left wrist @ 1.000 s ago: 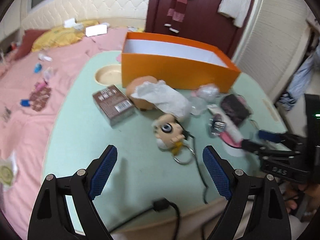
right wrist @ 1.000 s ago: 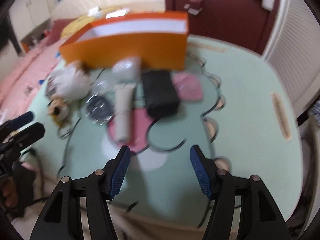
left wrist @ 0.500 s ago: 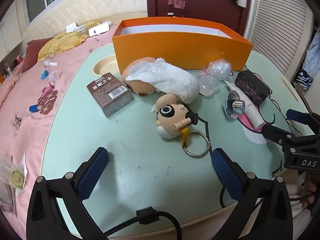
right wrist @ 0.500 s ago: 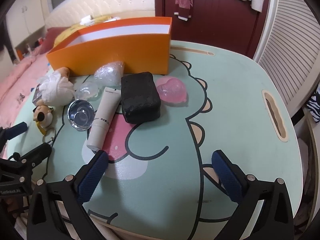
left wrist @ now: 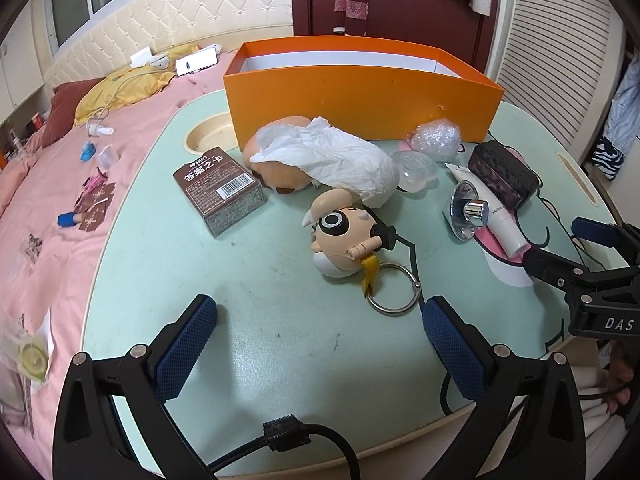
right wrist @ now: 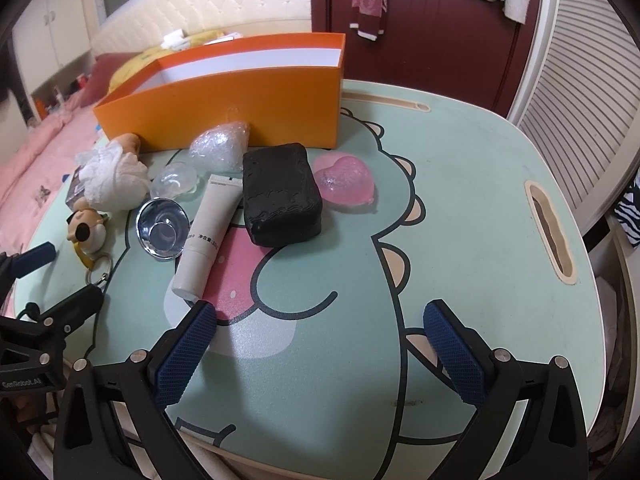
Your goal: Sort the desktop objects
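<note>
While both grippers are held over the near edge, a mint laminate table with a dinosaur print is seen filling both views. An open orange cardboard box, rectangular and white-lined, is set at upper centre, long axis left-right. A black textured pouch lies centre, long axis toward the box. A matte white tube is laid left of it, cap toward the lower frame edge. A glossy pink heart is shown clearly only by the right view; a brown card box clearly only by the left. Left gripper and right gripper: jaws have just been opening, now fully spread, nothing between them.
</note>
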The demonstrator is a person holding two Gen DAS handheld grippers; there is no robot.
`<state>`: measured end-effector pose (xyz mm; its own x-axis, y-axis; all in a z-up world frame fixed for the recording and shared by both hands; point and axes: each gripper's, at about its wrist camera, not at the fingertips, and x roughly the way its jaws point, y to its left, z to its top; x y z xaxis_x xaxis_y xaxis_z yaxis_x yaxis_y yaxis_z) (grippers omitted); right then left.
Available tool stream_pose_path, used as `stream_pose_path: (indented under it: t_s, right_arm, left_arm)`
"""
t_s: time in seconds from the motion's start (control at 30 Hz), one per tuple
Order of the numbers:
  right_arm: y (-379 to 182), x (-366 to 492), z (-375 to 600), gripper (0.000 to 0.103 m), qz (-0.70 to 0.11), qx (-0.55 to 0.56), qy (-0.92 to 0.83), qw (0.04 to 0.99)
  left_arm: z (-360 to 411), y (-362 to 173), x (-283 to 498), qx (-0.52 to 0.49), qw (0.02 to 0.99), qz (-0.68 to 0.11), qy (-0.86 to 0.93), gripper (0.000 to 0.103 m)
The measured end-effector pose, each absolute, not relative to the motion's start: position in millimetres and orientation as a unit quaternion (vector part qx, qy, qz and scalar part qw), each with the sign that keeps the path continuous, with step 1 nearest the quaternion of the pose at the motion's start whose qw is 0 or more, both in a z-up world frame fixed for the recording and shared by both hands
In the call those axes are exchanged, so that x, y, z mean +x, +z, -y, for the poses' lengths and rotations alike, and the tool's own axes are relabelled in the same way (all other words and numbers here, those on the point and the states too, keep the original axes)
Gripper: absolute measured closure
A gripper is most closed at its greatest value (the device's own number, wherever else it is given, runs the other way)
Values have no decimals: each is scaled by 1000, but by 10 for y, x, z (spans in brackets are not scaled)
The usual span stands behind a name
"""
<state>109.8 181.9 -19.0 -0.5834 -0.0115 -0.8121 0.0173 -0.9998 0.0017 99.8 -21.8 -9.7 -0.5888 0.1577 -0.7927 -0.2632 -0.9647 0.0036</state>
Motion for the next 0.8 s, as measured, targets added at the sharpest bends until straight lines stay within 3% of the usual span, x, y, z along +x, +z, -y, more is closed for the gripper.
stream_pose_path:
  t_s: [0.8]
  right_arm:
    - [-174,1125,-1808,0,-1,457,-889,6]
  left_arm:
    - [212,-97,1009,-437,119,-59,889,0]
